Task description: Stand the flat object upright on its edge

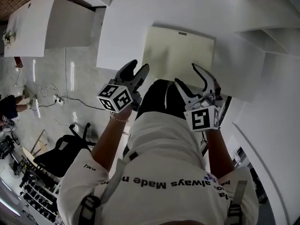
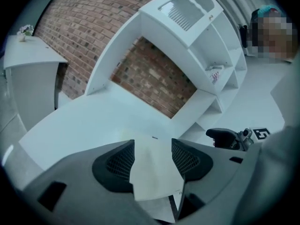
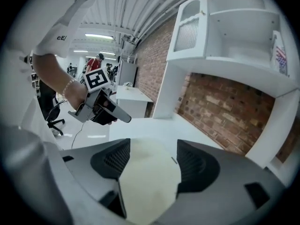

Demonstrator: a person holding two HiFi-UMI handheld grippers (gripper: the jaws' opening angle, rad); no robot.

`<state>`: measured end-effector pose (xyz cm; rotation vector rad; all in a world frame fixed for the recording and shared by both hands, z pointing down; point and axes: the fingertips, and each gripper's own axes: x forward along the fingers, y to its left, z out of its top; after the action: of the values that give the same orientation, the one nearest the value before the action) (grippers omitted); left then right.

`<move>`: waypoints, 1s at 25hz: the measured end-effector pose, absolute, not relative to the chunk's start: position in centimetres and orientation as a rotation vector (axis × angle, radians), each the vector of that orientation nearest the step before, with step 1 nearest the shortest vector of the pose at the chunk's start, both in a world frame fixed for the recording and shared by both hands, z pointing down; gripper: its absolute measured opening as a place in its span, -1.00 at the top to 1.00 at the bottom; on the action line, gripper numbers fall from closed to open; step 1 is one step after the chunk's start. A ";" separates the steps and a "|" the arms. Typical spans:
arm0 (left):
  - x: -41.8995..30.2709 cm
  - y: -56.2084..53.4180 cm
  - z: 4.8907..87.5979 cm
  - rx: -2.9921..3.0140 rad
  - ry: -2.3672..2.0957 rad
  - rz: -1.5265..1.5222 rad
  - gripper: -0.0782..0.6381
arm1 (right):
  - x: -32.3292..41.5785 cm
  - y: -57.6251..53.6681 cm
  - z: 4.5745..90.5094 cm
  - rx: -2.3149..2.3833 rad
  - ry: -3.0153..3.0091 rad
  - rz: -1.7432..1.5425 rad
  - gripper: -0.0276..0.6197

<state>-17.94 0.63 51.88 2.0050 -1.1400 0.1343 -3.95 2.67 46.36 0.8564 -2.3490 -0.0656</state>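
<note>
Small table: upper left of the head view, white, well apart from your work table.
Chair: lower left of the head view, dark, on the floor by your left side.
Left gripper: just left of centre in the head view, in your left hand, over the near left part of the board. The marker cube faces the camera.
Left fingers: spread apart and pinching nothing. In the left gripper view the board shows through the gap between them.
Table: white, filling the upper middle of the head view, and it carries the board.
Board: the task's thing, pale cream. It lies flat on the table at the upper centre of the head view, with a small dark mark at its far edge. You have not yet stood it on its edge.
Right gripper: just right of centre in the head view, in your right hand, over the near right part of the board.
Right fingers: spread wide with nothing gripped. In the right gripper view the board shows through the gap, and your left gripper shows at the left.
Shelf unit: upper right of the left gripper view, white, standing against a brick wall.
</note>
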 end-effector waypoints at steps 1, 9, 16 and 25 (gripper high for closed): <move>-18.3 1.2 53.1 1.977 -1.137 0.142 0.16 | -4.2 3.1 47.8 0.827 -2.336 -0.049 0.08; -19.8 4.3 60.9 1.766 -1.101 0.148 0.10 | -5.6 4.9 58.0 0.631 -2.252 0.051 0.03; -20.1 5.9 64.4 1.616 -1.056 0.091 0.04 | -6.3 6.6 63.2 0.484 -2.198 0.110 0.02; -19.2 7.1 66.2 1.489 -0.947 -0.067 -0.01 | -6.8 6.8 62.6 0.414 -2.230 0.151 0.03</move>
<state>-19.21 7.14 66.23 1.4887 -0.9467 -0.0668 -6.78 6.83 62.59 0.4137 -2.2303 0.1513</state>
